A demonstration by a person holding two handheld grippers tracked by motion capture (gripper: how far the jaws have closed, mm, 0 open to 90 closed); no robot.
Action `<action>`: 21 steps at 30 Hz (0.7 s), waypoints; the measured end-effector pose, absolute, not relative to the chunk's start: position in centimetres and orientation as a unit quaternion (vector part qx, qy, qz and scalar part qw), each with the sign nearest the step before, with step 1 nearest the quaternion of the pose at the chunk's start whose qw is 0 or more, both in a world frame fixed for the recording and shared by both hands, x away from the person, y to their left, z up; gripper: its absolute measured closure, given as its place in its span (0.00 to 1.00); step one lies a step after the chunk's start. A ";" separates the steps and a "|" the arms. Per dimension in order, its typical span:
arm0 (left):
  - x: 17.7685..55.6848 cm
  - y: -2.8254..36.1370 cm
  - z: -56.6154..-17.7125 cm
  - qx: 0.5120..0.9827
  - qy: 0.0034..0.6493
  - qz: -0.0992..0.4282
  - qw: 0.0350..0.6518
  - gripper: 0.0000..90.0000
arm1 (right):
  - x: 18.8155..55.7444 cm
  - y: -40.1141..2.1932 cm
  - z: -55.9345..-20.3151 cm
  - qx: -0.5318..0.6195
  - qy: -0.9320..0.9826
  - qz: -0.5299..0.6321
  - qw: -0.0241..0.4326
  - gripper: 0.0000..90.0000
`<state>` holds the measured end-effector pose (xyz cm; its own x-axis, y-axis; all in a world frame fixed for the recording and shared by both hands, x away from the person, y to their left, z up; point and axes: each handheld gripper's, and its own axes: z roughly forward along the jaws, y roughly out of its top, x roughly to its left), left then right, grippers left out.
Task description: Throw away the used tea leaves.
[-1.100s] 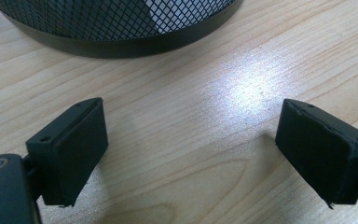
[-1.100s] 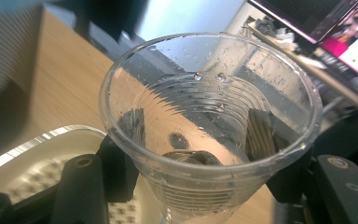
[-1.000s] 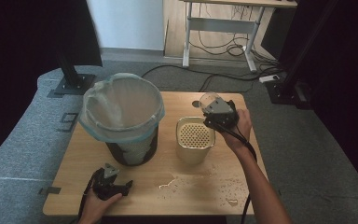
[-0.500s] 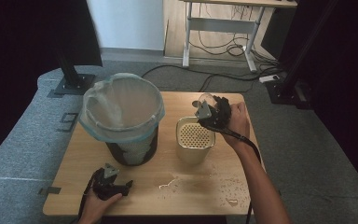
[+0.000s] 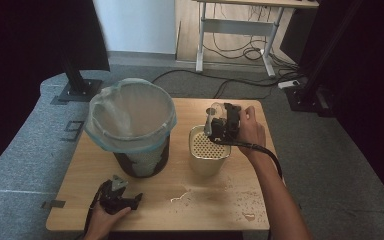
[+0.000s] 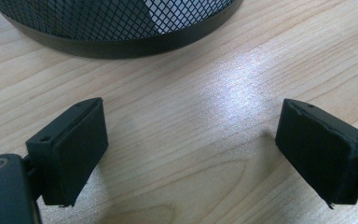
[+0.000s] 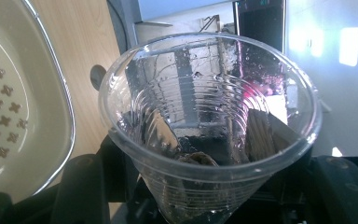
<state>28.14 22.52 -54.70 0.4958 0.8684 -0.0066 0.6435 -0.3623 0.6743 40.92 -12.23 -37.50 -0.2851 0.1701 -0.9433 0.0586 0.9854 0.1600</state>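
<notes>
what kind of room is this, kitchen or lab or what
Likely an office or lab workspace, not a kitchen: a small wooden table on grey carpet, black stand bases beside it, and a desk frame with loose cables behind.

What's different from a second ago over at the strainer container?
The right gripper has carried the clear plastic cup leftward and slightly down to the cream strainer container's far rim, tipped toward it, still clamped. The left gripper, lined bin and table stayed put.
</notes>
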 end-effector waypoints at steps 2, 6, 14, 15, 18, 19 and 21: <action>28.1 22.5 -54.7 0.806 0.469 0.179 0.314 0.10 | 40.9 -12.0 -37.8 0.059 0.797 0.031 0.601 0.43; 28.2 22.5 -54.7 0.806 0.469 0.179 0.314 0.10 | 40.8 -11.6 -38.6 0.009 0.785 -0.020 0.620 0.43; 28.2 22.5 -54.7 0.806 0.468 0.179 0.314 0.10 | 40.7 -10.9 -39.5 -0.042 0.774 -0.059 0.629 0.43; 28.2 22.5 -54.7 0.806 0.468 0.179 0.314 0.10 | 40.8 -10.8 -39.6 -0.048 0.772 -0.061 0.630 0.43; 28.2 22.5 -54.7 0.806 0.468 0.178 0.314 0.10 | 40.7 -10.7 -40.0 -0.074 0.761 -0.090 0.638 0.43; 28.2 22.5 -54.7 0.807 0.468 0.179 0.314 0.10 | 40.8 -10.6 -40.0 -0.085 0.757 -0.100 0.640 0.43; 28.2 22.5 -54.7 0.807 0.468 0.179 0.314 0.10 | 40.8 -10.6 -40.1 -0.098 0.750 -0.108 0.646 0.43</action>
